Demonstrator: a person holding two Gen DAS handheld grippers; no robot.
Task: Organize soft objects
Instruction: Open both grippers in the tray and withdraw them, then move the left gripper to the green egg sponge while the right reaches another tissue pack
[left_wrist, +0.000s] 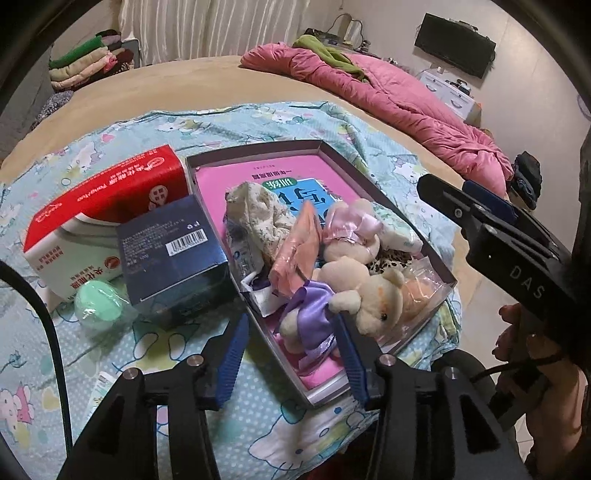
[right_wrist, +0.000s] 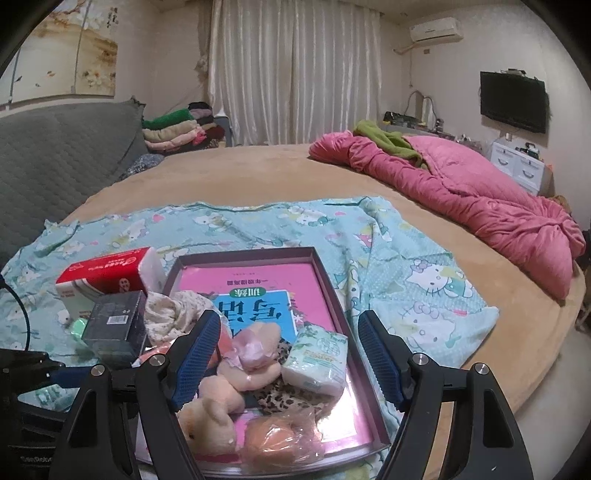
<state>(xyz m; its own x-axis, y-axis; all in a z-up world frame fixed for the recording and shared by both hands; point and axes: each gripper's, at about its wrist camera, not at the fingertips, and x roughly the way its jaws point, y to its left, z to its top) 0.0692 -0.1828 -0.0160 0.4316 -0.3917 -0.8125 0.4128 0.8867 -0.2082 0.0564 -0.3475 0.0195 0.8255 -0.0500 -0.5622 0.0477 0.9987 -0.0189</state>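
Observation:
A shallow box (left_wrist: 258, 151) (right_wrist: 328, 280) with a pink book in its bottom lies on the Hello Kitty sheet. In it lie two plush bears (left_wrist: 369, 295) (right_wrist: 236, 376), one in a purple dress (left_wrist: 314, 314), one with a pink bow (left_wrist: 351, 225), a floral cloth (left_wrist: 262, 214) (right_wrist: 173, 310), a pink bag (left_wrist: 299, 243), a tissue pack (right_wrist: 321, 362) and a bagged orange item (right_wrist: 280, 435). My left gripper (left_wrist: 291, 354) is open, its fingers either side of the purple-dressed bear. My right gripper (right_wrist: 288, 358) is open above the box; it also shows in the left wrist view (left_wrist: 476, 206).
Left of the box stand a red-and-white tissue pack (left_wrist: 99, 206) (right_wrist: 107, 277), a dark blue carton (left_wrist: 173, 251) (right_wrist: 114, 325) and a green wrapped ball (left_wrist: 98, 302). A pink quilt (right_wrist: 461, 184) lies across the bed's far right. Folded clothes (right_wrist: 177, 129) are stacked at the back.

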